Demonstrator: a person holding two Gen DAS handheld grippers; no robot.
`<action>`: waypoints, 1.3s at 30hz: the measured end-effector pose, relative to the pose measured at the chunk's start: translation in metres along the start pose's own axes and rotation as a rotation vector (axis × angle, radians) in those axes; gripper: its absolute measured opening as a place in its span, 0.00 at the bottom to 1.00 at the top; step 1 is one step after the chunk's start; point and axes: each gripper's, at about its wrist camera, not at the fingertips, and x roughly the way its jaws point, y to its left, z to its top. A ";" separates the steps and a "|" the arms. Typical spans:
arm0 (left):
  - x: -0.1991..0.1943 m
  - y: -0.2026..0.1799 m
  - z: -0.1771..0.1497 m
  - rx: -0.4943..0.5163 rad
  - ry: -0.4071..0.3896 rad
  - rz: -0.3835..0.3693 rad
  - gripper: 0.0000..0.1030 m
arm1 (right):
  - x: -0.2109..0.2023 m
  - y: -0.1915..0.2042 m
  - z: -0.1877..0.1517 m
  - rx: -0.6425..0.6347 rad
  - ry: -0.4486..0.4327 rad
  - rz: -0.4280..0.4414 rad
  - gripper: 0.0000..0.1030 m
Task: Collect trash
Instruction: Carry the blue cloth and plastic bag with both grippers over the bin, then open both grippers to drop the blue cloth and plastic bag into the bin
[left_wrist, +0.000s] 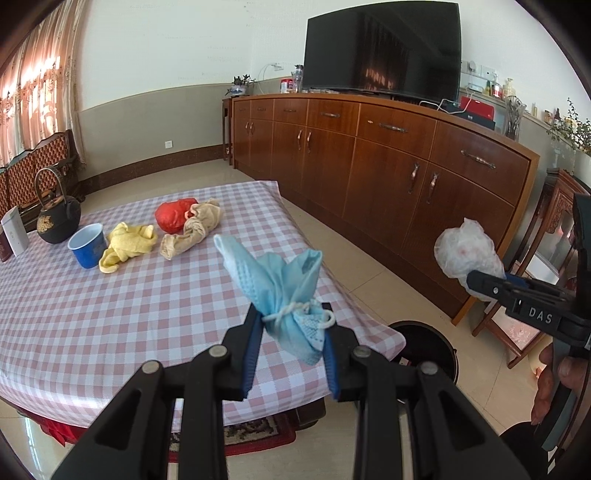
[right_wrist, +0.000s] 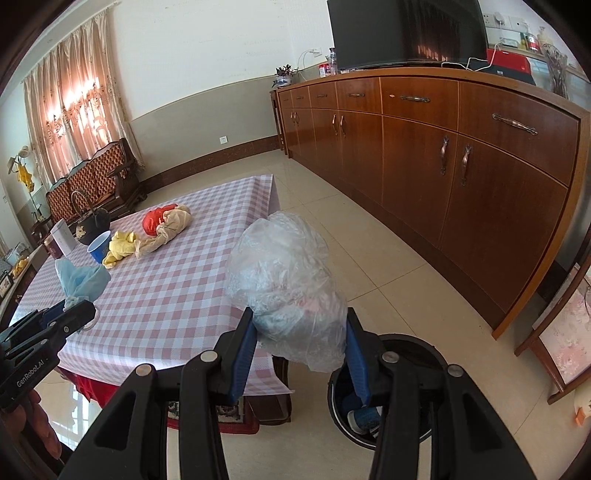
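Observation:
My left gripper (left_wrist: 293, 325) is shut on a crumpled blue face mask (left_wrist: 280, 280) and holds it above the near right corner of the checked table (left_wrist: 110, 314). The right gripper (right_wrist: 301, 336) is shut on a bunched clear plastic bag (right_wrist: 284, 280), hanging over the floor beside the table. Seen from the left wrist view, that bag (left_wrist: 463, 253) and right gripper (left_wrist: 480, 282) are off to the right. A round black bin (right_wrist: 417, 354) stands on the floor just below the bag, with something blue inside it. The same bin (left_wrist: 432, 343) shows past the table corner.
On the table lie a red crumpled bag (left_wrist: 173, 218), a beige cloth (left_wrist: 194, 229), a yellow cloth (left_wrist: 127, 245), a blue paper cup (left_wrist: 88, 245), a black kettle (left_wrist: 57, 218) and a white box (left_wrist: 14, 230). A long wooden sideboard (left_wrist: 388, 158) with a television (left_wrist: 384, 48) lines the right.

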 end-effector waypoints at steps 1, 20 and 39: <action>0.002 -0.004 0.000 0.004 0.002 -0.008 0.30 | -0.001 -0.006 -0.002 0.005 0.002 -0.006 0.46; 0.050 -0.103 -0.007 0.118 0.078 -0.186 0.30 | -0.014 -0.111 -0.039 0.125 0.049 -0.144 0.46; 0.138 -0.165 -0.046 0.172 0.276 -0.293 0.30 | 0.053 -0.182 -0.081 0.091 0.234 -0.162 0.46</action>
